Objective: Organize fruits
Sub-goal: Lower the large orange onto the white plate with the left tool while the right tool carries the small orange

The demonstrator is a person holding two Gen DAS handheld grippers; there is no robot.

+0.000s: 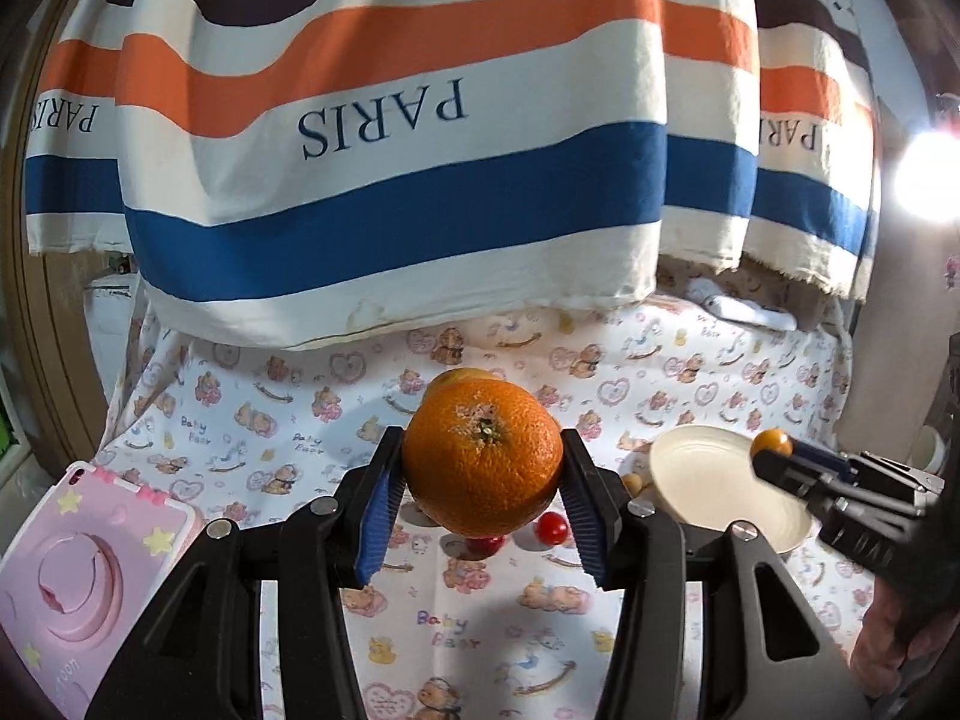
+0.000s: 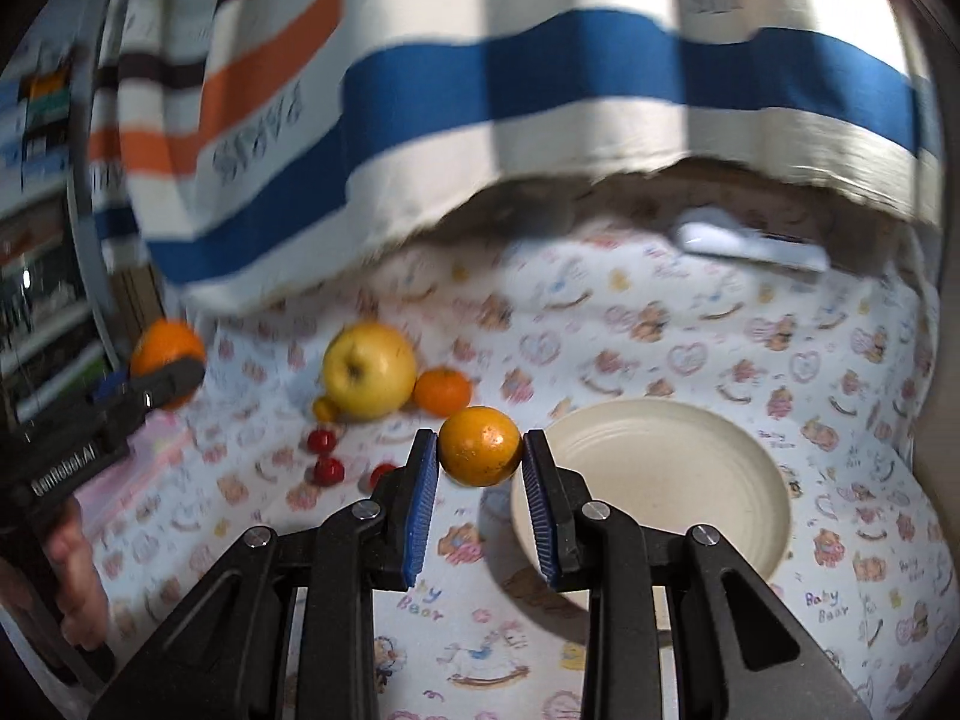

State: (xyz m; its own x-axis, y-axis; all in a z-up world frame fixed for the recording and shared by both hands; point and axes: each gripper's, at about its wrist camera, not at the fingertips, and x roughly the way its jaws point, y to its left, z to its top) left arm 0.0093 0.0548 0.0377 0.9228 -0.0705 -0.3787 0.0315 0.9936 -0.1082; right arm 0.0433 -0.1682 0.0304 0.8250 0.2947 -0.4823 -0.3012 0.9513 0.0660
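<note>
The left claw [image 1: 483,483] is gripping a large orange [image 1: 483,456] above the tabletop [image 1: 288,420]. The right claw [image 2: 480,450] is pinching a small orange fruit [image 2: 480,446] beside the plate [image 2: 720,432]; held at the tips, it risks slipping and rolling away.

Home — baby-bear tablecloth [image 1: 288,420], striped curtain [image 1: 390,180]
</note>
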